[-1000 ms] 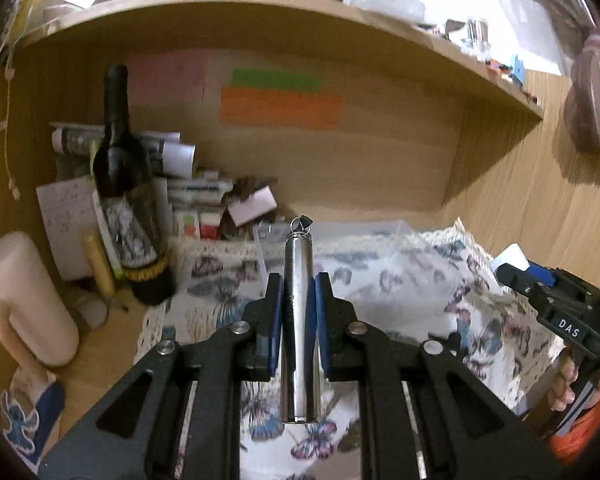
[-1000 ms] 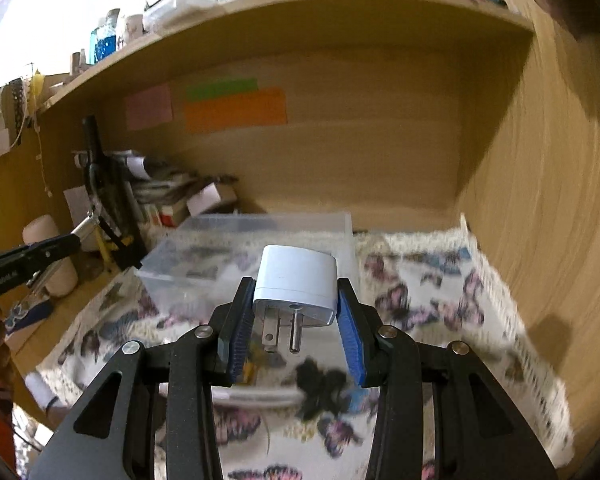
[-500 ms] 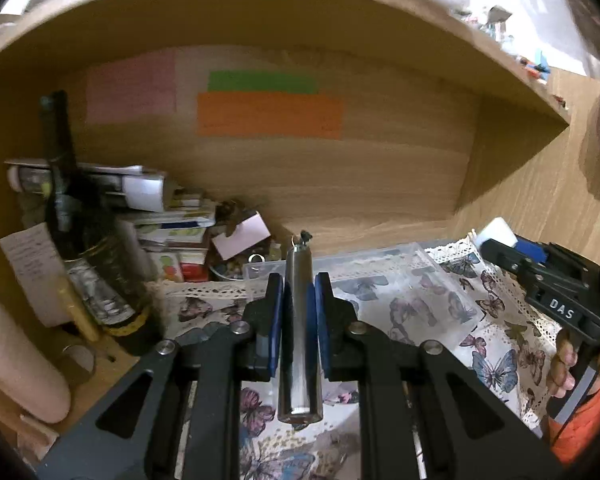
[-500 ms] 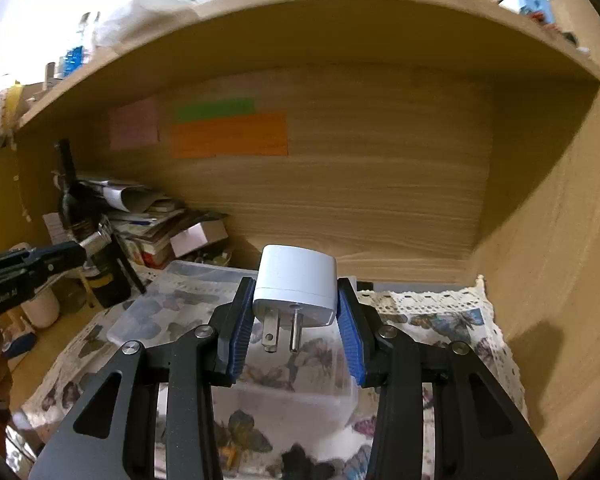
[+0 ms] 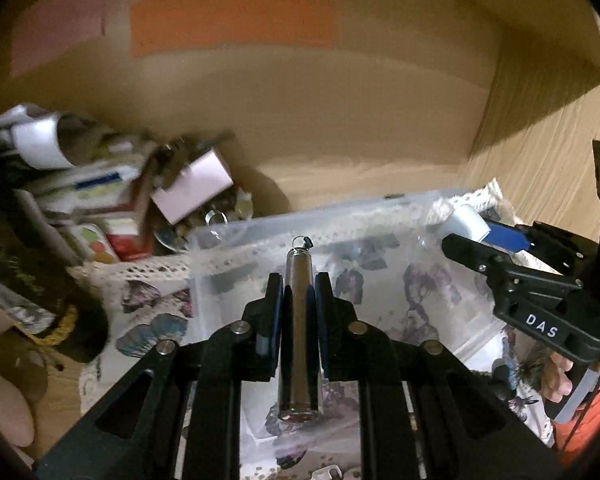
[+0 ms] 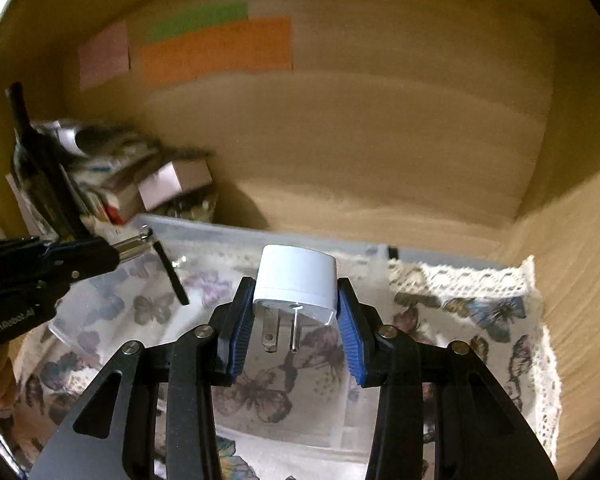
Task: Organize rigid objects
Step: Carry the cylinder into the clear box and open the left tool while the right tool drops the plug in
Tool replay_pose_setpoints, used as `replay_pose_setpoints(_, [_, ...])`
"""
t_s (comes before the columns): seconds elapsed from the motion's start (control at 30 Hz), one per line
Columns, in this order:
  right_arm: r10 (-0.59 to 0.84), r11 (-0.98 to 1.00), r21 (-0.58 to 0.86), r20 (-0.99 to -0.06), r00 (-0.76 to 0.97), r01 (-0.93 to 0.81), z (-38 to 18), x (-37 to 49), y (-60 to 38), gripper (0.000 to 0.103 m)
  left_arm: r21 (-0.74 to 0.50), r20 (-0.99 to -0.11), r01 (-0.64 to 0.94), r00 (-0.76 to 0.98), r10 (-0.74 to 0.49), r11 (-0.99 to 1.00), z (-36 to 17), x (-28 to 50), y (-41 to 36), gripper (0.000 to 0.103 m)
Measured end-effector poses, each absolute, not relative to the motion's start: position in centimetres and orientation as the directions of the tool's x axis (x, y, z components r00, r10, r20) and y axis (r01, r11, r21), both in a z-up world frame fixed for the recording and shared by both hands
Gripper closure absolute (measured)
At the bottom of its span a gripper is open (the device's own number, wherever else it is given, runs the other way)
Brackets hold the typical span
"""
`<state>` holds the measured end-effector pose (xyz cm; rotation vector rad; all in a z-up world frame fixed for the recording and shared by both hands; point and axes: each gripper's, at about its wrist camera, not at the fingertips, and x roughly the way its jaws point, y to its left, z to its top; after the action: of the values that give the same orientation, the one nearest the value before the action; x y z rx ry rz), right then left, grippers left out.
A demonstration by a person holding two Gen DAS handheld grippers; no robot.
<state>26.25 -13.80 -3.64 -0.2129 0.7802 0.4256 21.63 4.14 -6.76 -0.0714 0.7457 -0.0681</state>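
One wooden alcove (image 6: 380,140) fills both views, its back wall carrying three paper strips: pink, green and orange (image 6: 216,52). On its floor lies one butterfly-print cloth (image 6: 492,320) with a lace edge. On the cloth sits one clear plastic bin (image 5: 260,236), open at the top. At nine o'clock from the bin stands one dark bottle (image 6: 36,160) amid a blurred heap of boxes and papers (image 5: 112,200).

Two grippers are in view. The left gripper (image 5: 299,300) is clamped on one metal tube (image 5: 299,332), which points forward toward twelve o'clock, a small ring at its tip, over the bin's left half. The right gripper (image 6: 296,320) is pinched tight on one white plug adapter (image 6: 296,280), two prongs pointing down toward six o'clock, over the bin's middle.

Compared with half a second ago, both grippers have moved in closer and lower: the upper shelf has left the frame, the bin now spreads beneath each held item, and the clutter at left is more smeared.
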Motion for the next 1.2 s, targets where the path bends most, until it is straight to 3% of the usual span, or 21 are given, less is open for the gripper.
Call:
replay_pose_setpoints(0.37, [0.238,0.873,-0.073,-0.800,0.551,-0.483,-7.1,27.5,-12.0,0.067,-0.068,-0.751,0.076,0.652,-0.101,0.995,-10.4,23.3,2.9,0.088])
replay_pose_setpoints(0.6, [0.246,0.859,-0.069,-0.813,0.527,-0.507,-7.2,27.1,-11.6,0.067,-0.064,-0.752,0.082,0.651,-0.102,0.995,-9.7,22.8,2.5,0.088])
replay_pose_setpoints(0.67, [0.250,0.858,-0.068,-0.810,0.531,-0.509,-6.8,27.0,-11.6,0.067,-0.069,-0.744,0.082,0.660,-0.106,0.994,-9.2,22.3,2.6,0.083])
replay_pose_setpoints(0.83, [0.269,0.859,-0.080,-0.770,0.579,-0.505,-4.7,25.6,-11.8,0.048,-0.066,-0.695,0.065,0.713,-0.092,0.996,-7.0,20.0,3.0,0.049])
replay_pose_setpoints(0.9, [0.281,0.859,-0.081,-0.751,0.598,-0.505,-3.6,24.7,-12.0,0.048,-0.061,-0.672,0.061,0.736,-0.086,0.996,-6.1,18.8,3.1,0.042])
replay_pose_setpoints(1.03, [0.310,0.864,-0.069,-0.706,0.637,-0.498,-1.5,22.7,-12.8,0.036,-0.042,-0.629,0.054,0.774,-0.068,0.998,-4.7,16.0,3.5,0.029])
replay_pose_setpoints(1.2, [0.317,0.875,-0.078,-0.652,0.688,-0.477,0.5,19.7,-14.3,0.034,-0.005,-0.601,0.037,0.799,-0.032,0.999,-4.3,12.5,4.3,0.015])
